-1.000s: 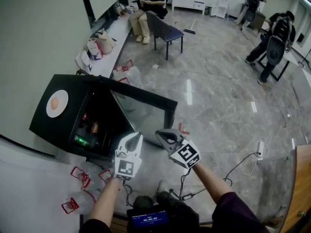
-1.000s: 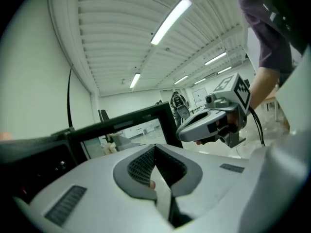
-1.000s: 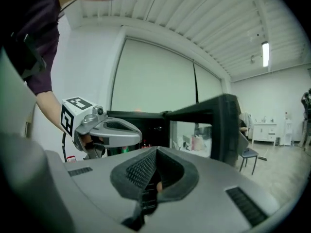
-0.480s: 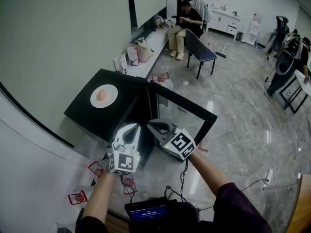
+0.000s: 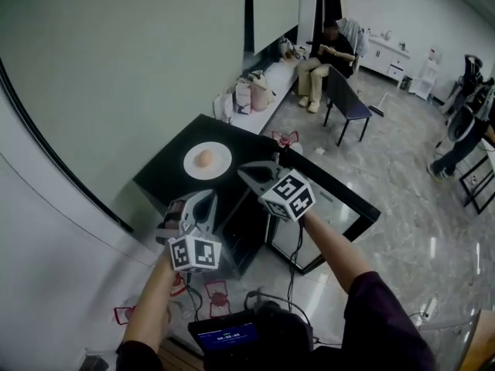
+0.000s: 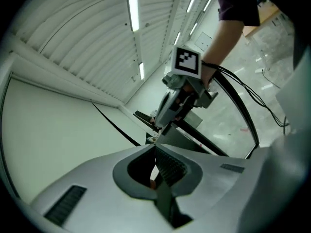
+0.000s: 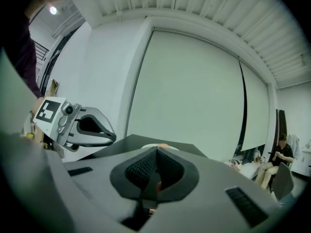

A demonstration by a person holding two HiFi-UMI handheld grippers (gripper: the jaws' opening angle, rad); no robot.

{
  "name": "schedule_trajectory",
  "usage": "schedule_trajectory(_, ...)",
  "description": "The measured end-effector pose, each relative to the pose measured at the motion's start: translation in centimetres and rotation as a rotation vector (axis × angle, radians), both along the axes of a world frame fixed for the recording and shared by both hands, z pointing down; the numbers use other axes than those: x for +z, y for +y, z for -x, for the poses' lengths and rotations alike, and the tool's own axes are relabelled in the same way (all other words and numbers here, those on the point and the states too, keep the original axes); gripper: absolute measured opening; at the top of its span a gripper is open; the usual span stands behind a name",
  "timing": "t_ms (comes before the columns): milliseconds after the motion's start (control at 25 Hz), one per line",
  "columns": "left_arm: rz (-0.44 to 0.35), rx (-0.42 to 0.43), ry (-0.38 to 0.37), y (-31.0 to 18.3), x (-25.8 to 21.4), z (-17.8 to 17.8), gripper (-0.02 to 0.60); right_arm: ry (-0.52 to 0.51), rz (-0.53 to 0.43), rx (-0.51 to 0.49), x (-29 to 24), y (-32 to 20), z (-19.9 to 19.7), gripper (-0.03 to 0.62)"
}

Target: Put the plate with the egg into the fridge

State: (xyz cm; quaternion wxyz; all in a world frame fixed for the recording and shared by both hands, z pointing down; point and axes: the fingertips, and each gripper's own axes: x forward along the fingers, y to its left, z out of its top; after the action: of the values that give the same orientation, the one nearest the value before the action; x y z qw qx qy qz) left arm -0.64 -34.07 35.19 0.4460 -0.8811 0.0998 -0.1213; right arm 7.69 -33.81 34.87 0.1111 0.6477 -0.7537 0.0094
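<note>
Both grippers have risen since the earlier frames. They started low in front of the open fridge (image 5: 165,182) and now stand at the height of its black top. The plate (image 5: 219,150) has shifted from the left of the head view to near its centre.

1. Left gripper (image 5: 207,198): jaws are closed together, with nothing between them. It stands near and left of the plate, over the fridge's near left corner, and is not touching the plate.
2. Right gripper (image 5: 242,171): jaws are closed together and empty. Its tips point left toward the plate and stand just beside the plate's right rim. You cannot tell from these views whether they touch it.
3. Plate: round and white, it lies flat and face up on the fridge top, toward the far side.
4. Egg (image 5: 205,158): it rests at the middle of the plate. It appears too small for you to read its long axis.
5. Fridge door (image 5: 340,207): it stands open to the right, with its glass panel facing up and outward.
</note>
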Motion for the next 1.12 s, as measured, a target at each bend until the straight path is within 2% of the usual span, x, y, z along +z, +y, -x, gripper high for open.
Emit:
schedule_trajectory(200,-0.1,-0.054,-0.045,-3.3,-0.1,-0.7,0.011,0.047,0.134,-0.104,-0.6,-7.3,-3.7,0.008)
schedule_trajectory(520,-0.147,-0.112,-0.15,-6.5,0.9,-2.8,0.015,0.194,0.418,-0.254,2.9,-17.0,-7.3,0.008)
schedule_trajectory(680,-0.148,-0.125,-0.21,-7.1,2.2,-3.3,0.061,0.3,0.51,-0.291,5.5,-19.2,-8.0,0.008)
schedule_trajectory(960,-0.172,-0.137,-0.262,-7.0,3.4,-2.6,0.063,0.343,0.505,-0.373,6.4,-20.6,-6.4,0.008)
schedule_trajectory(1120,-0.183,-0.148,-0.266,-6.7,3.6,-0.8,0.063,0.385,0.486,-0.288,6.6,-21.5,-7.8,0.006)
